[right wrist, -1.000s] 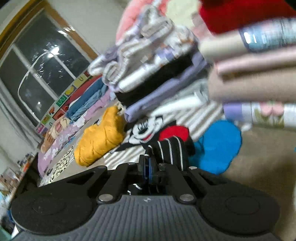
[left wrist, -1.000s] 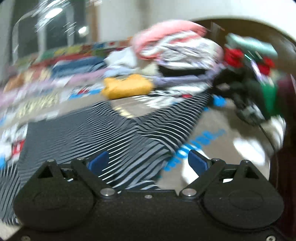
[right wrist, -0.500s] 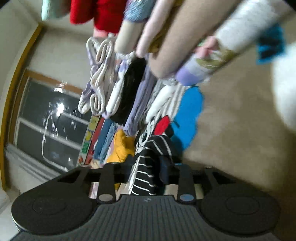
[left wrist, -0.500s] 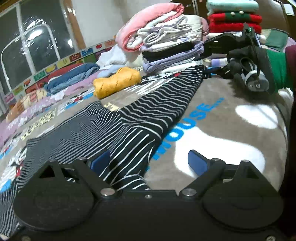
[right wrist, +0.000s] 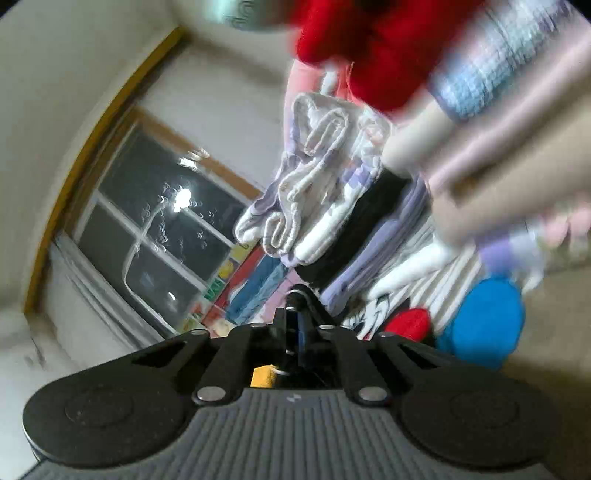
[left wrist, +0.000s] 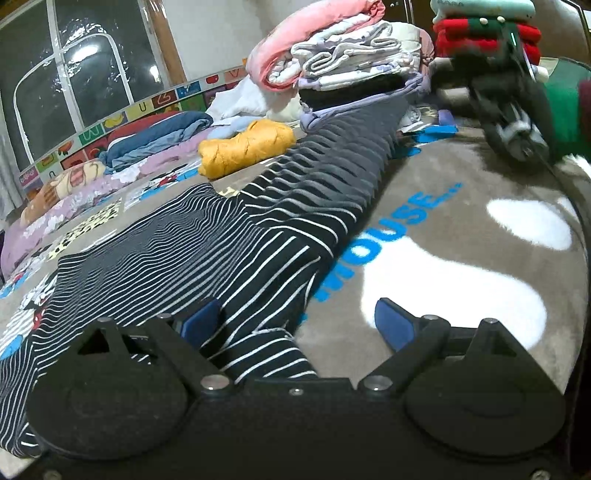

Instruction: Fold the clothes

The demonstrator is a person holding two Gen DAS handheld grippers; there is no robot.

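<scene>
A black shirt with thin white stripes (left wrist: 207, 251) lies spread on the grey blanket (left wrist: 461, 236). One sleeve (left wrist: 354, 155) is pulled up and stretched toward the far right. My left gripper (left wrist: 295, 325) is open, low over the shirt's near edge, with striped cloth lying between its blue pads (left wrist: 201, 321). My right gripper shows blurred at the far right of the left wrist view (left wrist: 509, 107), at the end of the lifted sleeve. In the right wrist view the right gripper (right wrist: 295, 317) is shut on a sliver of the striped sleeve (right wrist: 291, 302) and tilted upward.
Folded stacks stand at the back: a pink and white pile (left wrist: 332, 62) and a red and green pile (left wrist: 484, 33). A rolled yellow garment (left wrist: 247, 147) and blue and purple folded clothes (left wrist: 155, 136) lie at the left. A window (right wrist: 155, 236) is behind.
My right gripper has lifted and tilted upward with the sleeve end, stretching the sleeve off the blanket. My left gripper has stayed open at the shirt's near edge.
</scene>
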